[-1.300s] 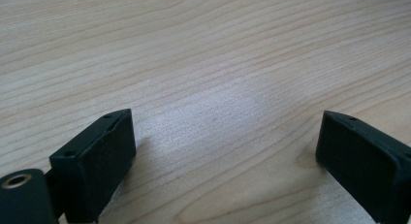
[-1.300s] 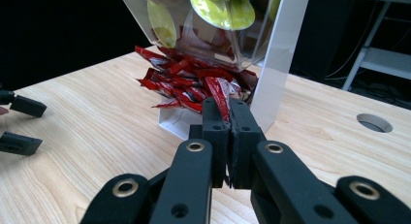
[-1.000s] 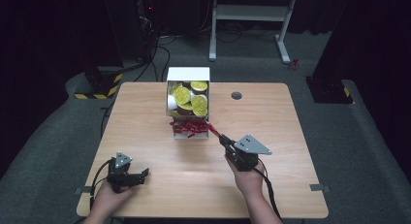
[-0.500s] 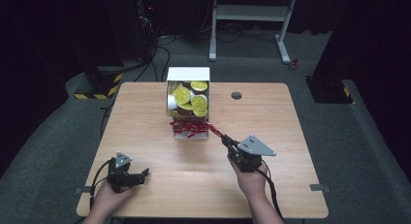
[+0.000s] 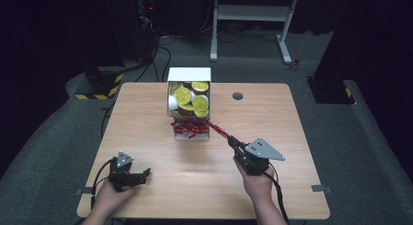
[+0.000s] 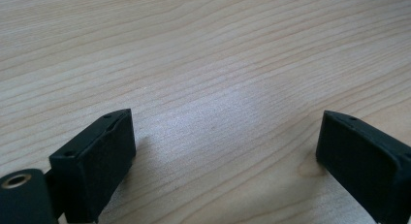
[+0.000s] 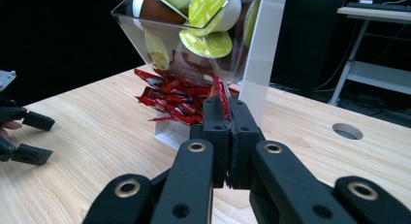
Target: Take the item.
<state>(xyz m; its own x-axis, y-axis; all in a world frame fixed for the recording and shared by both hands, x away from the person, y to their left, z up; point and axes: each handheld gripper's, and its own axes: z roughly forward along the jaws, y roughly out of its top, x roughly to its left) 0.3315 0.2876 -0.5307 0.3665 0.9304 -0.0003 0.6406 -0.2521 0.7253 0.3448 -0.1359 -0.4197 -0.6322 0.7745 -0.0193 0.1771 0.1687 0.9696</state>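
A clear and white dispenser box [image 5: 189, 75] stands at the table's far middle, with yellow-lidded pods [image 5: 187, 97] on top and red sachets [image 5: 190, 128] in its lower tray. My right gripper [image 5: 230, 139] is shut on one red sachet [image 5: 217, 129], which stretches from the tray to the jaws. In the right gripper view the sachet [image 7: 220, 93] is pinched between the closed fingertips [image 7: 227, 105], just before the pile of sachets [image 7: 169, 95] and the pods [image 7: 208, 42]. My left gripper [image 5: 144, 174] rests on the wood near the front left, open, with bare table [image 6: 213, 78] between its jaws [image 6: 225, 136].
A round cable hole [image 5: 237, 95] lies in the table to the right of the box. A white desk frame [image 5: 253, 13] stands on the floor behind the table. Dark floor surrounds the table [image 5: 292, 118]. The left gripper [image 7: 29, 136] appears far left in the right gripper view.
The right gripper has drawn slightly back and to the right, away from the box, with the red sachet still in its jaws. The left gripper has stayed put.
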